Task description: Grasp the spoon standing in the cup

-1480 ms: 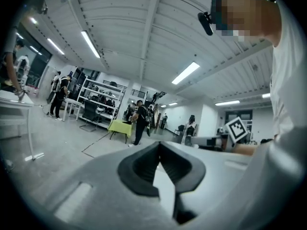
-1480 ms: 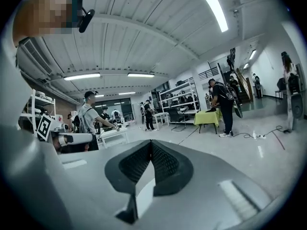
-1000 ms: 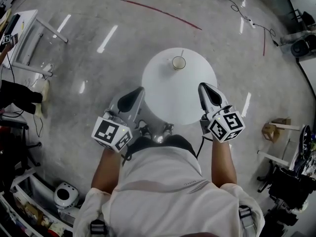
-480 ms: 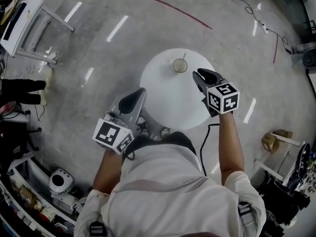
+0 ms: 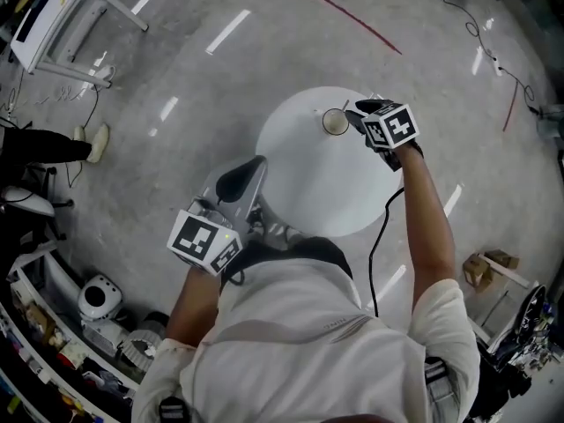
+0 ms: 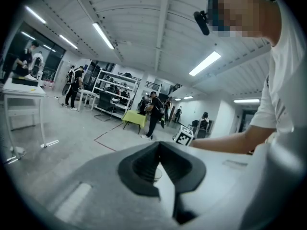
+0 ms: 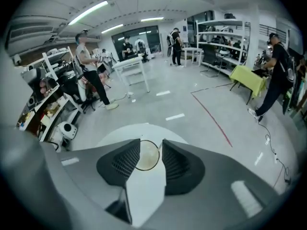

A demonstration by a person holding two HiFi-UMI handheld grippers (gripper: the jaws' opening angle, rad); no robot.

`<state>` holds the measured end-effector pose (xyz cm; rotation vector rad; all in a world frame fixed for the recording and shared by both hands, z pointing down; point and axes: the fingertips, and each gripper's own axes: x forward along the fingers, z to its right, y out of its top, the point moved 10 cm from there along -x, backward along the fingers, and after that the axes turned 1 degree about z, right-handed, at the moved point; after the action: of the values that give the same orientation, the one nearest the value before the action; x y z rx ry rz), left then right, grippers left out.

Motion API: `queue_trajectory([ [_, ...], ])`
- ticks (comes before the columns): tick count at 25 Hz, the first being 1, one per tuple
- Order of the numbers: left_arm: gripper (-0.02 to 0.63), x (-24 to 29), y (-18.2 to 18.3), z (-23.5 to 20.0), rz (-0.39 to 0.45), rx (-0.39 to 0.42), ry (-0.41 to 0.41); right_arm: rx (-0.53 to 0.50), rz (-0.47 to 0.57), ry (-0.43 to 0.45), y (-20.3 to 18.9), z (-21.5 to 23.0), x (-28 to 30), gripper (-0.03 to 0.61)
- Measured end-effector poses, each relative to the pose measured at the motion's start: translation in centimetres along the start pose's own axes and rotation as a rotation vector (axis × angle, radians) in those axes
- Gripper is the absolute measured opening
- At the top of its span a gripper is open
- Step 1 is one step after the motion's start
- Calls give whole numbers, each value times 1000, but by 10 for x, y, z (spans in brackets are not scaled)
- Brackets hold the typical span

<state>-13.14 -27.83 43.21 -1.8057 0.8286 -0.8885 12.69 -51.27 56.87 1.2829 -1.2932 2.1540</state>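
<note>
Head view: cup [image 5: 335, 122] stands on the bench [image 5: 308, 183] just beside the right tongs [image 5: 358, 113], with the left tongs [image 5: 249, 170] well apart; left gripper view: those tongs pressed together; right gripper view: right tongs just opened, spread and empty, cup ahead beyond the tips, spoon [image 7: 159, 145] handle seemingly near-upright inside it.

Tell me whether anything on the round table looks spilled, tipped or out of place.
Nothing stands out. The cup stands upright on the white table with the spoon leaning in it, and no spill shows.
</note>
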Motion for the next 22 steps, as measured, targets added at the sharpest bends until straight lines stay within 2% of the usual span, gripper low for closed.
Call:
queue_trajectory([
  [5,3,6,-7,-13,-21,-21,28,-3,-128,72,7,33,32,149],
  [12,3,10,-15,-35,-32,-45,62,1,-190,147,10,45,66,144],
  [15,3,13,-17,-40,-33,-52,70,-10,-215,173,13,44,77,113],
  [20,3,12,-18,-46,-38,-53,72,-16,-216,180,19,40,76,25],
  [22,3,11,-17,-49,-34,-49,80,-22,-211,185,21,37,73,12],
])
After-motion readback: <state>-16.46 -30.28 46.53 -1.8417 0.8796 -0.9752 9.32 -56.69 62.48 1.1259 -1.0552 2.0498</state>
